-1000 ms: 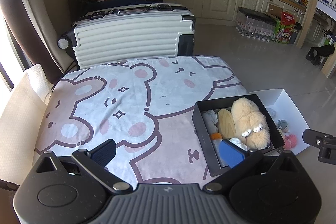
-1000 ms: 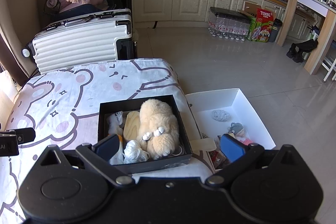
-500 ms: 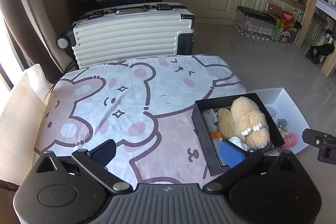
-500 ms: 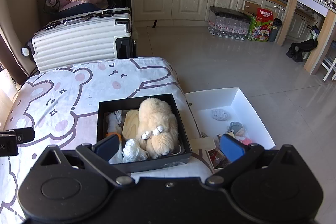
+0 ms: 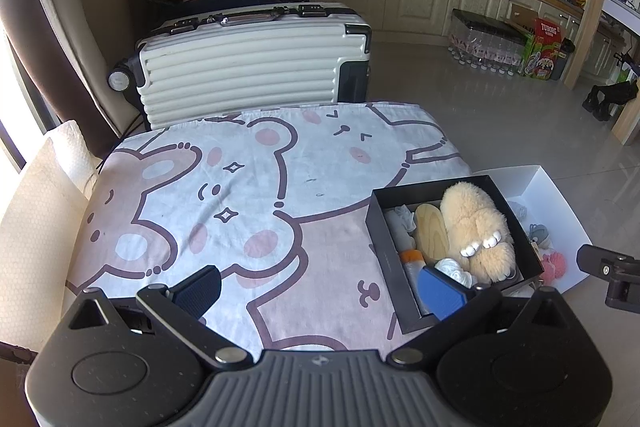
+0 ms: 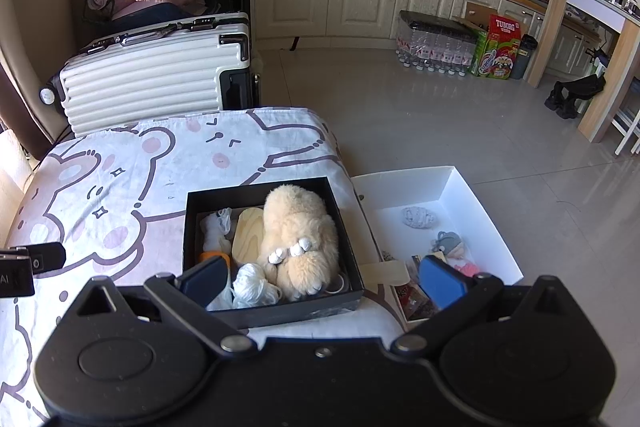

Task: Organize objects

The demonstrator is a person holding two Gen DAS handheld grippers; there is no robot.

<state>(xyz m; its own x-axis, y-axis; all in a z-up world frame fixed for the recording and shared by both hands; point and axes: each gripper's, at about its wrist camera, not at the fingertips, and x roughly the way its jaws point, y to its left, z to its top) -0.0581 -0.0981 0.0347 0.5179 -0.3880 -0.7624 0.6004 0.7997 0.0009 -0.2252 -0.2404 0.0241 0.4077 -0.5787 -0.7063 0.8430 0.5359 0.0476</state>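
Note:
A black box [image 6: 192, 227] [image 5: 380, 247] sits on the bear-print cloth [image 5: 260, 187] at the table's right edge. It holds a beige plush toy [image 6: 298, 239] [image 5: 476, 227], a wooden oval piece [image 6: 248, 235], white yarn [image 6: 254, 287] and an orange-capped item [image 6: 212, 257]. A white box [image 6: 476, 203] [image 5: 556, 195] on the floor to the right holds small toys. My left gripper [image 5: 320, 287] is open and empty above the cloth. My right gripper [image 6: 322, 277] is open and empty above the black box's near edge.
A white suitcase [image 5: 252, 63] stands behind the table. Kitchen cabinets [image 6: 340, 3] line the far wall, with bottled water and a Tuborg carton [image 6: 500, 47] on the floor. A cream pad [image 5: 36, 211] lies along the table's left side.
Both grippers have drifted very slightly; the view shifts a little. Nothing was picked up or let go.

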